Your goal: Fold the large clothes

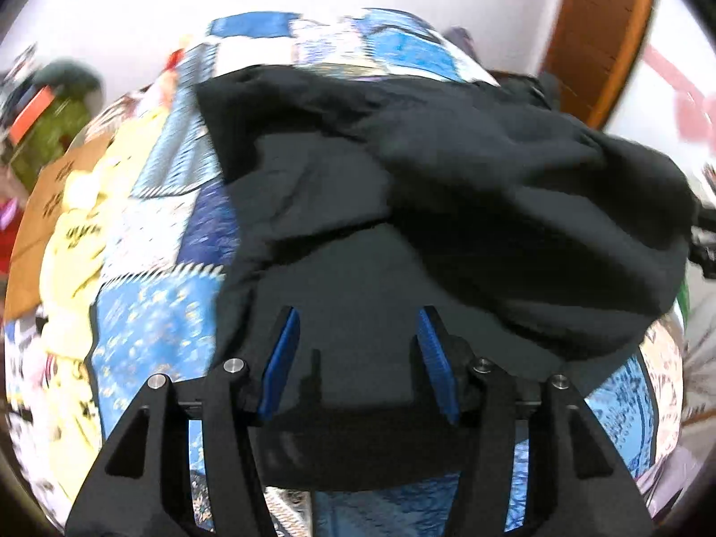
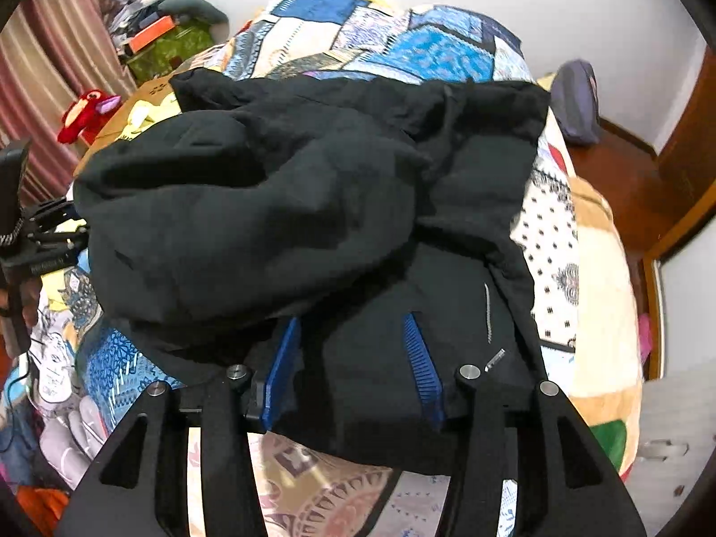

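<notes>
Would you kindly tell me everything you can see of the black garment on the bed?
The black garment is large, of soft matte cloth, lying rumpled on the patchwork quilt. One part is folded over into a puffy bulge on top; the flatter layer beneath reaches the near edge. A silver zipper with a metal pull shows on that lower layer, so it looks like a jacket. The left gripper and right gripper are open over its near edge, gripping nothing.
</notes>
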`<act>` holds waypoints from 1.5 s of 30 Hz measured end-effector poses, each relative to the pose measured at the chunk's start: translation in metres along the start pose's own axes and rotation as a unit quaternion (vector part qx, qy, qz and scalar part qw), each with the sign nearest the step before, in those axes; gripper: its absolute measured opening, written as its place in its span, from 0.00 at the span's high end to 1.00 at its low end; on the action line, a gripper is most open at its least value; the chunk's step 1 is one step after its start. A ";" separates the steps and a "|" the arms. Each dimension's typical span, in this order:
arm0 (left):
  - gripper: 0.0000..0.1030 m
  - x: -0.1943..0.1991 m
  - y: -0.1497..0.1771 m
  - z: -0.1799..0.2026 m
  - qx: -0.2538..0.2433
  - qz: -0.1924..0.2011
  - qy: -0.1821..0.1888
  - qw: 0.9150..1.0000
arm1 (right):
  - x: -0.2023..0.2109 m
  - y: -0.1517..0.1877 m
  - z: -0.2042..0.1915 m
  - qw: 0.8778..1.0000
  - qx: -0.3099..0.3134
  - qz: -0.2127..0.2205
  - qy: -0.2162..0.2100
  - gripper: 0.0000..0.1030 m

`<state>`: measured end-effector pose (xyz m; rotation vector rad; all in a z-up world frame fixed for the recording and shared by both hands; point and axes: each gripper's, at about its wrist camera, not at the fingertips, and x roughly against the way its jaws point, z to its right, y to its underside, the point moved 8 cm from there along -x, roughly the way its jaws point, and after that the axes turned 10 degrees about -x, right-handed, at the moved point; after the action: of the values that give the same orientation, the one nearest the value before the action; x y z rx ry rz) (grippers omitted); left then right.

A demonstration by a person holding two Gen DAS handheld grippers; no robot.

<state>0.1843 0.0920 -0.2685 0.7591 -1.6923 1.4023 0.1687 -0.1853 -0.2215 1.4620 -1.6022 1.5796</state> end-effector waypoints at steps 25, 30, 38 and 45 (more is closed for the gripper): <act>0.48 -0.119 -0.137 -0.107 0.083 0.003 -0.042 0.996 | -0.101 -0.158 0.070 0.991 -0.132 0.006 -0.001 0.55; 0.48 -0.152 -0.155 -0.132 0.131 0.000 -0.025 0.991 | -0.127 -0.180 0.078 0.986 -0.161 0.025 -0.018 0.55; 0.47 -0.189 -0.152 -0.141 0.154 -0.028 -0.020 0.987 | -0.145 -0.189 0.088 0.986 -0.163 0.022 0.021 0.54; 0.48 -0.136 -0.142 -0.121 0.116 -0.011 -0.017 0.993 | -0.100 -0.173 0.075 0.987 -0.154 0.033 0.005 0.54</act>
<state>0.3964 0.1751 -0.3060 0.9317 -1.5579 1.5959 0.3798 -0.1796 -0.2528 1.2452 -1.8108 1.2981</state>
